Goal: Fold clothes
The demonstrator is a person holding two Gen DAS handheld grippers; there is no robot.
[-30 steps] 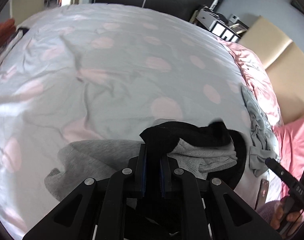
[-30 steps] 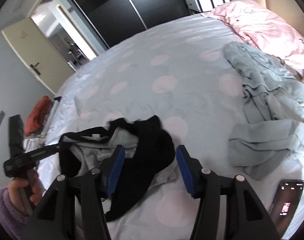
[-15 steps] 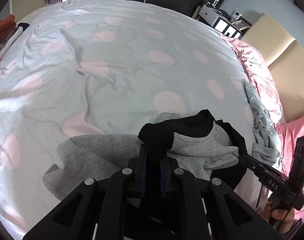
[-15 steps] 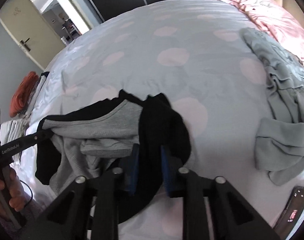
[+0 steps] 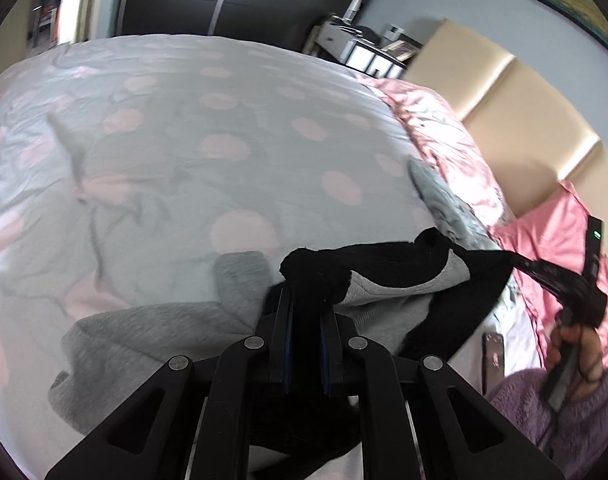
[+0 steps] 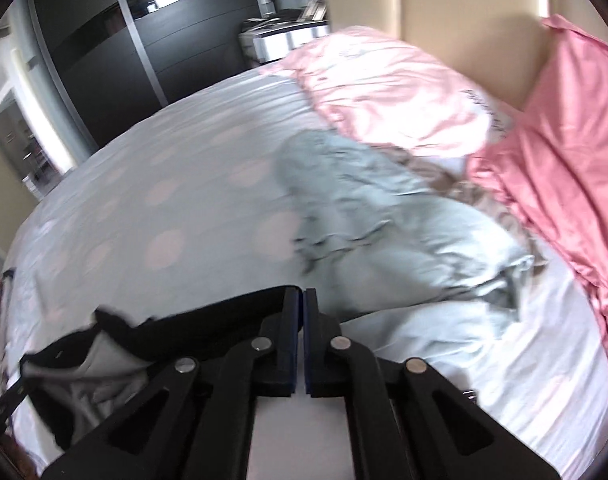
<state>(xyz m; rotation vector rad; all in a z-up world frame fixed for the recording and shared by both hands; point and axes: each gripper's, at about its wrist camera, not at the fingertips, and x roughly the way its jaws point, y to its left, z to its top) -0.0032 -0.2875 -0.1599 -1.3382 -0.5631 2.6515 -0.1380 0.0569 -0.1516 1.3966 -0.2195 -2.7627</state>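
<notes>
While both hands are lifting it off the bed (image 5: 232, 128), the black-and-grey garment (image 5: 388, 280) is hanging stretched between the two tools; the left tool (image 5: 304, 312) is pinching a black edge of it, pads pressed tight on the cloth, and the right tool (image 6: 303, 320) is showing its pads pressed together with black fabric running off to its left, apparently caught there. Its long axis is running sideways from one tool to the other, with the loose grey body sagging below onto the spotted cover. Judging by this, the fold is turning on keeping that top edge taut. A pale blue garment (image 6: 384, 224) is lying well apart, nearer the right hand
</notes>
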